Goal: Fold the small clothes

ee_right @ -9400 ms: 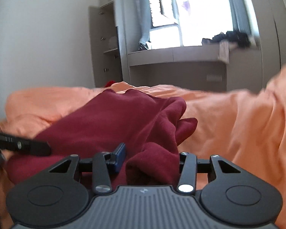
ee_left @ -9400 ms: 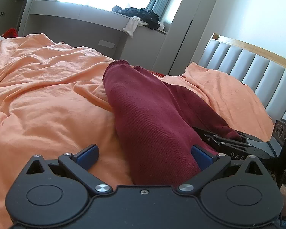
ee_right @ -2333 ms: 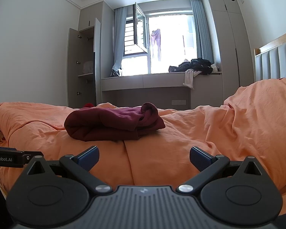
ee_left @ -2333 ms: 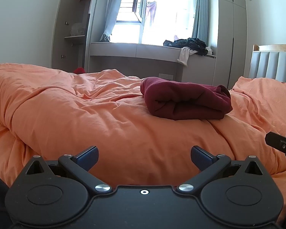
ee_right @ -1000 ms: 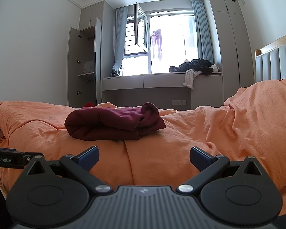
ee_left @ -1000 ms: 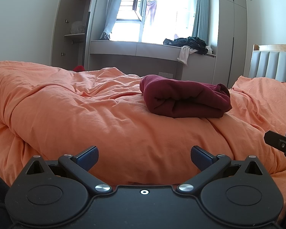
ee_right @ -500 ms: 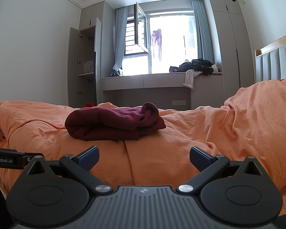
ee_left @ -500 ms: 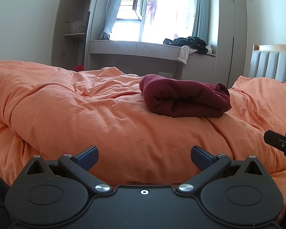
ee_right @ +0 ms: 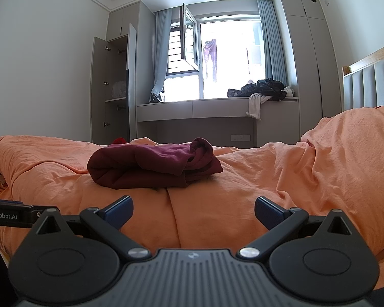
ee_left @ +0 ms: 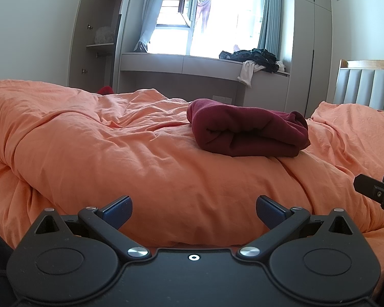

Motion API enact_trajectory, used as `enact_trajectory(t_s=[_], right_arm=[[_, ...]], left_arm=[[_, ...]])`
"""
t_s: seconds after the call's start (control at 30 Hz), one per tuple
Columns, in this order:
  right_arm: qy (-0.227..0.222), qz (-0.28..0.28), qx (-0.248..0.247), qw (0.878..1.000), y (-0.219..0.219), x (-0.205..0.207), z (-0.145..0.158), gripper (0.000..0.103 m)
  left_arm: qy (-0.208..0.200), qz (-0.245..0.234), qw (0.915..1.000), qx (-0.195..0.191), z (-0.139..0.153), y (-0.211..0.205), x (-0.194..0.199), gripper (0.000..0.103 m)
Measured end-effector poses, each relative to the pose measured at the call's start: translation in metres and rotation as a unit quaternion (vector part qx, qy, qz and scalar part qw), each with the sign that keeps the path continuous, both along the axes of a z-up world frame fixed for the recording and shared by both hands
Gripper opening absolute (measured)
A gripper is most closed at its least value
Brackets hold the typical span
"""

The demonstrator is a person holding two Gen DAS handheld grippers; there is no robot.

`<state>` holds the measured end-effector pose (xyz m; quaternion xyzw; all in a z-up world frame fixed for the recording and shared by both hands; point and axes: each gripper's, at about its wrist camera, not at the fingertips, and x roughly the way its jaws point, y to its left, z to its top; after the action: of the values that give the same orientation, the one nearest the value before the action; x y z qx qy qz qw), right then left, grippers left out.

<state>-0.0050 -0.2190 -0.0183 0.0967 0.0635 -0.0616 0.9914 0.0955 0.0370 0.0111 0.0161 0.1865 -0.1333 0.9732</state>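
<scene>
A dark red garment [ee_left: 248, 130] lies folded into a thick bundle on the orange duvet [ee_left: 115, 153]; it also shows in the right wrist view [ee_right: 153, 166]. My left gripper [ee_left: 193, 211] is open and empty, held low at the near edge of the bed, well short of the garment. My right gripper [ee_right: 193, 211] is open and empty, also back from the garment. The right gripper's tip shows at the right edge of the left wrist view [ee_left: 376, 192].
A grey padded headboard [ee_left: 366, 87] stands at the right. A window bench [ee_right: 217, 110] at the back carries a pile of dark and white clothes [ee_right: 263, 89]. An open wardrobe [ee_right: 115, 89] stands at the left. A small red item [ee_left: 105, 90] lies beyond the duvet.
Over 9.4 seconds both grippers let go of the red garment and drew back; it now lies folded on the duvet. In the last second nothing has visibly moved.
</scene>
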Motion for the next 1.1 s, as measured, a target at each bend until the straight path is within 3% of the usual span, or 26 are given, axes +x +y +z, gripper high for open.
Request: enact_trajectory(t_s=[1.1], right_arm=[[-0.001,0.000,0.000,1.000,-0.0004,-0.0002,-0.0004,0.103]], left_arm=[[0.011,0.011,0.9996,0.025,-0.0027,-0.0058,-0.0024,0.103]])
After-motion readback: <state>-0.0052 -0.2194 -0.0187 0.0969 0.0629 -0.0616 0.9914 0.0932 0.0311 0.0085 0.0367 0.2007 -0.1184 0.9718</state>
